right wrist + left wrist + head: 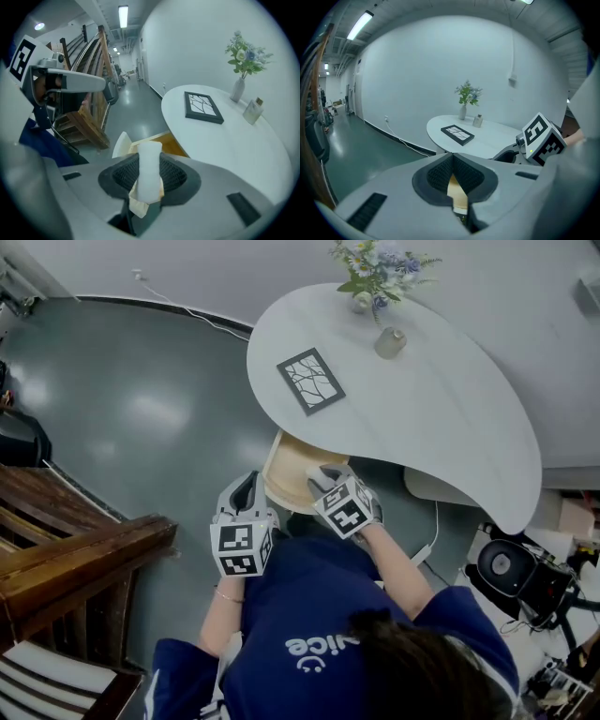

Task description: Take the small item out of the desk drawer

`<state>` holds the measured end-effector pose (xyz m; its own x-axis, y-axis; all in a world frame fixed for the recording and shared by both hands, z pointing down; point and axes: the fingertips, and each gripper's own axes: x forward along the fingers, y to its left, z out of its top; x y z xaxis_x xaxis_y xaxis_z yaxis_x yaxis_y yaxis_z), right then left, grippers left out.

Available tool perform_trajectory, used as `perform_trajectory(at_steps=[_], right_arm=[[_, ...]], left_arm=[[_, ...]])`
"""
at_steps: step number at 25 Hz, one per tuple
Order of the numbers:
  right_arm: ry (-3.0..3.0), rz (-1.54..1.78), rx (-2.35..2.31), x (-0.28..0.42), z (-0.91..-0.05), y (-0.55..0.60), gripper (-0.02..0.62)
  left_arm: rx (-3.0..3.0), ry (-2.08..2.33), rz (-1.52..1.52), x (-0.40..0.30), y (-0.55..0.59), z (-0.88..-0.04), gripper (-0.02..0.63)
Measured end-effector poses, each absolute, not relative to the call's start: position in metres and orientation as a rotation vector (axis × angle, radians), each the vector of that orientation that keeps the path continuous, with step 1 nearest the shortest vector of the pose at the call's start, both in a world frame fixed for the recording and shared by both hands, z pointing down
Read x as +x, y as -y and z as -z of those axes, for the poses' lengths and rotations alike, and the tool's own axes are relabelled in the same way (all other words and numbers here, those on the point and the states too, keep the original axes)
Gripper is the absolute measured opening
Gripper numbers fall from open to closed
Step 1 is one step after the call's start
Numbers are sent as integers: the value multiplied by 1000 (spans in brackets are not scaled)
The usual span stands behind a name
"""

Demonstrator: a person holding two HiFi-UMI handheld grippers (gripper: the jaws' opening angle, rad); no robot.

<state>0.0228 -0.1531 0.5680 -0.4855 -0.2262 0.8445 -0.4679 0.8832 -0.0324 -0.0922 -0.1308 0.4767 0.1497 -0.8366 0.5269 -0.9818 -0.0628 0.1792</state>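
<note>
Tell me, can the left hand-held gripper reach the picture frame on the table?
Probably yes: bare white table surrounds the picture frame, nothing blocks the left hand-held gripper, though its shut jaws would need opening.

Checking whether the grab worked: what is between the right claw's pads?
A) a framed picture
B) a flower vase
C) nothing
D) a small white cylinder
D: the right gripper view shows the right claw shut on a small white cylinder that stands upright between its pads, with the open wooden drawer behind it.
</note>
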Motion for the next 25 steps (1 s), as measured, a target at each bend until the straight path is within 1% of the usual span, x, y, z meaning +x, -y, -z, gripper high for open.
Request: perform_trajectory(at_steps=[9,25], right_arm=[[2173,-431,791,40,-525,163,133],[2256,-379,1231,82,-445,164,133]], left_arm=[[2086,1622,-410,-66,141,-469,3],[2294,1525,-340,-27,148,-428,3]])
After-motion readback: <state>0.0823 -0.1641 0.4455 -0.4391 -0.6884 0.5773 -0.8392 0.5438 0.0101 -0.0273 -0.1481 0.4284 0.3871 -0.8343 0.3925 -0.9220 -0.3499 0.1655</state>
